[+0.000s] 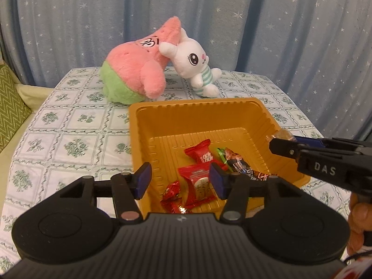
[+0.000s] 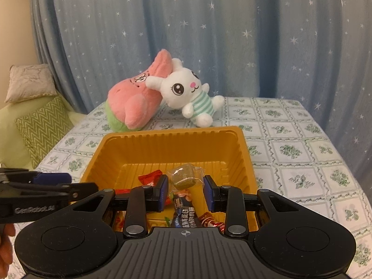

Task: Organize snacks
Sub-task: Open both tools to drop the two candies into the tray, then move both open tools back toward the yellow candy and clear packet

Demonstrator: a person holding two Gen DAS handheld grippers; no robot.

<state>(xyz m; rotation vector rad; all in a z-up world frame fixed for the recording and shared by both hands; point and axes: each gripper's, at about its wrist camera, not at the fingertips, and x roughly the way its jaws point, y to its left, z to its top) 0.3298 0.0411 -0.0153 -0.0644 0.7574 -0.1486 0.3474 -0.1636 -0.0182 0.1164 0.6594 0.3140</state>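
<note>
Left wrist view: left tool [image 1: 180,181] hangs over the near edge of the orange tray [image 1: 162,107], jaws parted, nothing between the pads. Below the gap lie the snacks: a red packet [image 1: 202,155] toward 12 o'clock, a larger red packet [image 1: 197,181] under the pads, a crinkled red foil sweet [image 1: 172,191] at 7 o'clock, a dark wrapper [image 1: 239,165] at 2 o'clock. All small and, by the look, light; film wrappers likely slick and crackly, contents probably crushable. Best hold is across a packet's body or its crimped end. The right tool [image 1: 282,140] enters from 3 o'clock over the tray's right rim, a wrapped piece [image 1: 282,134] at its tip.

Right wrist view: here the contents of that grip are plain. A brownish cube in clear wrap [image 2: 184,175] sits high between the pads, held over the tray's middle; whether the pads pinch cube or only film, I cannot tell. The clear twist ends look a weak hold. This view adds white lettering on the dark wrapper [image 2: 186,211]; the foil sweet is hidden by the tool body. Two plush toys [image 2: 162,93] lie on the tabletop [image 2: 302,139] at 12 o'clock.
</note>
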